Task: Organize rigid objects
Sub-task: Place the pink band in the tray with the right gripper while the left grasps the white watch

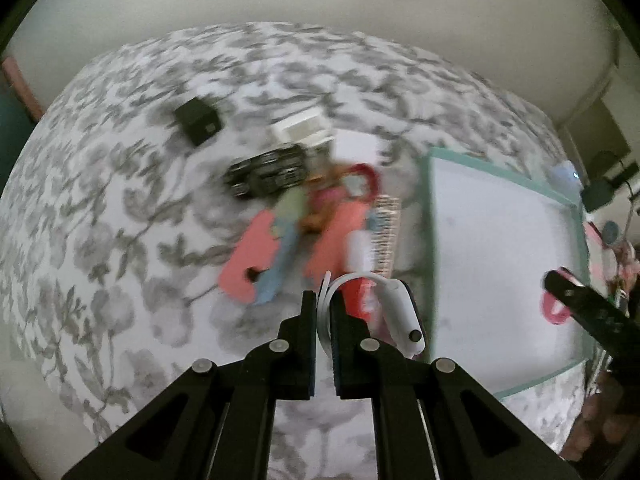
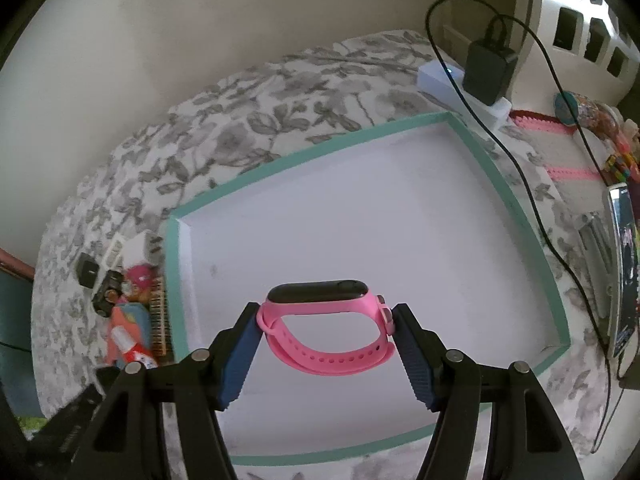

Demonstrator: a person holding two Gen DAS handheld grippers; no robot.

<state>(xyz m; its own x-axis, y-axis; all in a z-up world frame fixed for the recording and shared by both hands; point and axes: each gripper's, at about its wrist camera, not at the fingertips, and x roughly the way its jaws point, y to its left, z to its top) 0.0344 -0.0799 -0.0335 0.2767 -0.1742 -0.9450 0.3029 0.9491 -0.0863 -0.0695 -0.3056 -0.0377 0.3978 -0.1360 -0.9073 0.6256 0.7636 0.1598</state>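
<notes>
Right hand-held gripper (image 2: 326, 330) I see clamping a pink silicone smartwatch (image 2: 326, 320) above the teal-rimmed white tray (image 2: 400, 208); left hand-held gripper (image 1: 324, 300) pinches a white watch band (image 1: 356, 280).

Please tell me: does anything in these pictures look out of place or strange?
Nothing looks damaged or spilled. The left gripper is shut on a white watch, the right gripper on a pink watch above the teal-rimmed tray. The pile of items beside the tray lies jumbled and overlapping, not yet sorted.
</notes>
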